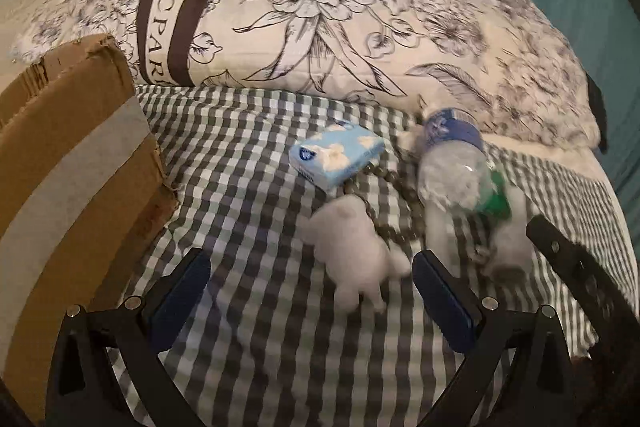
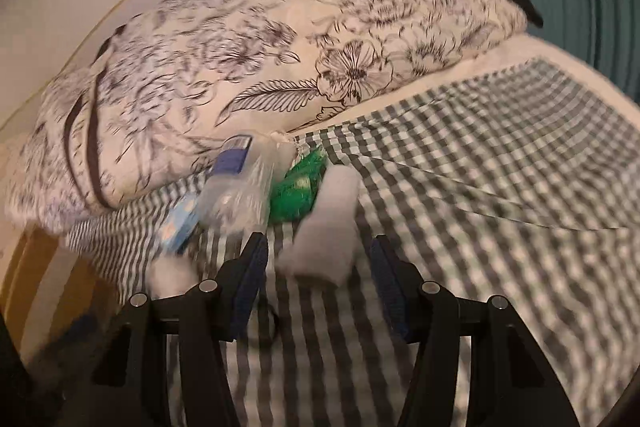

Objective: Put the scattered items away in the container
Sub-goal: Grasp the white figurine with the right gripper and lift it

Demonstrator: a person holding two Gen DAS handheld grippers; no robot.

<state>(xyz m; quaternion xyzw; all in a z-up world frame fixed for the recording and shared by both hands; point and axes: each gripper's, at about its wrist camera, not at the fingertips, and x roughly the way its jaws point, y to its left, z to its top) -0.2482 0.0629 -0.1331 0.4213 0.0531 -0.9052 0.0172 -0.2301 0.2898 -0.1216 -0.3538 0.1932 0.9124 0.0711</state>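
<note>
My left tool [image 1: 310, 275] hangs spread wide over the grey-and-white checked bedsheet [image 1: 248, 155], empty; the fluffy white plush toy [image 1: 352, 251] lies between its tips; my right tool [image 2: 318, 259] is spread too, the rolled white cloth [image 2: 324, 227] just ahead, unpinched; brown cardboard box [image 1: 76, 163] sits left; clear plastic bottle [image 1: 452, 163] beside light-blue tissue pack [image 1: 338, 157].

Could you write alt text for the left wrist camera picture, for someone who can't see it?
An open left gripper points at a white plush toy on a checked bedsheet. Beyond lie a blue tissue pack and a clear plastic bottle; a cardboard box stands left, a floral pillow behind.
</note>
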